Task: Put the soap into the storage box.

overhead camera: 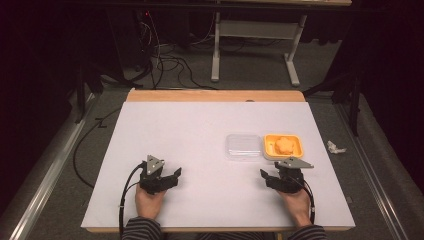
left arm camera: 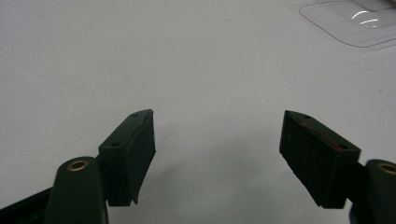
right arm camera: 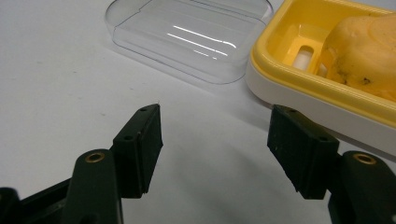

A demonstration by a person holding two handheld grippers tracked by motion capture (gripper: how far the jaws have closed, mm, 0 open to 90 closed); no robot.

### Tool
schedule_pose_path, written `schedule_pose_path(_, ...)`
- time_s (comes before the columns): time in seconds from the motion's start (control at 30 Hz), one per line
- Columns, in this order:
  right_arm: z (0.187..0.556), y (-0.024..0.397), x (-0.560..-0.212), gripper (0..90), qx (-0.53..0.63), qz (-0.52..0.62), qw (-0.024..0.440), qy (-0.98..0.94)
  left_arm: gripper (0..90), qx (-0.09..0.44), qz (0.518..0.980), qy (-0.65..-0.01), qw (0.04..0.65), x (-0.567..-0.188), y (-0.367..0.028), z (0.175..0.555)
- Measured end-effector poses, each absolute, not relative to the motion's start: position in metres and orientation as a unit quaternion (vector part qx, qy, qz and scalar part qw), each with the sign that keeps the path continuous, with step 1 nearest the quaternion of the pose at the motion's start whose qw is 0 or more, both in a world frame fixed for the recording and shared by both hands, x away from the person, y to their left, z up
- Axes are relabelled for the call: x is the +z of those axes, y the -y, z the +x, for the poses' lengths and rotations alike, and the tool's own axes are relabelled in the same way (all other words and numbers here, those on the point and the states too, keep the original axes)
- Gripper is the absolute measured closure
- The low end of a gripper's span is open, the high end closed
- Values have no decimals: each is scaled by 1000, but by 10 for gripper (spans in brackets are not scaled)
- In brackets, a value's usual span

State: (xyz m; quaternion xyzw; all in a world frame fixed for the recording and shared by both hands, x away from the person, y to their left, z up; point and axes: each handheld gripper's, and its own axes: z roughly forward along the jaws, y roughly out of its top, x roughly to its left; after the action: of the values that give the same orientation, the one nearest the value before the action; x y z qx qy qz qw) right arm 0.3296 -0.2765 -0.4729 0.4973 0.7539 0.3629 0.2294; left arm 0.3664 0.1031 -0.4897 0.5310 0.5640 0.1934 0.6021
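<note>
I see the yellow soap dish (overhead camera: 295, 148) just ahead of my right gripper (overhead camera: 265, 175): a yellow tray set in a white base, its floor pierced by slots. In it lies an orange soap bar (overhead camera: 284, 145), lobed like a flower from above. In the right gripper view the soap bar (right arm camera: 364, 56) shows dull, pitted skin with a few dark specks, and the dish (right arm camera: 299, 79) lies just beyond the right-hand jaw, cut off by the picture's edge. Beside the dish, on the side toward my left gripper (overhead camera: 175, 175), lies the clear plastic lid (overhead camera: 243, 146), flat on the white table (overhead camera: 200, 130); the two look to be touching or nearly so, I cannot tell which.

My right gripper (right arm camera: 215, 135) has its jaws apart with bare table between them. My left gripper (left arm camera: 217, 140) stands wide, jaws well apart, gripping nothing; the lid's corner (left arm camera: 355, 23) lies far ahead of it, cropped.

I read no brand, label or writing on the dish, lid or soap. The soap's far side is out of frame.
</note>
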Motion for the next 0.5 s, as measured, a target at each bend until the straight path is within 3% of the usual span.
schedule_pose_path(0.5,332,272,-478,372,358,494,228,-759,274,193,530,-563,604,-490,-103,366)
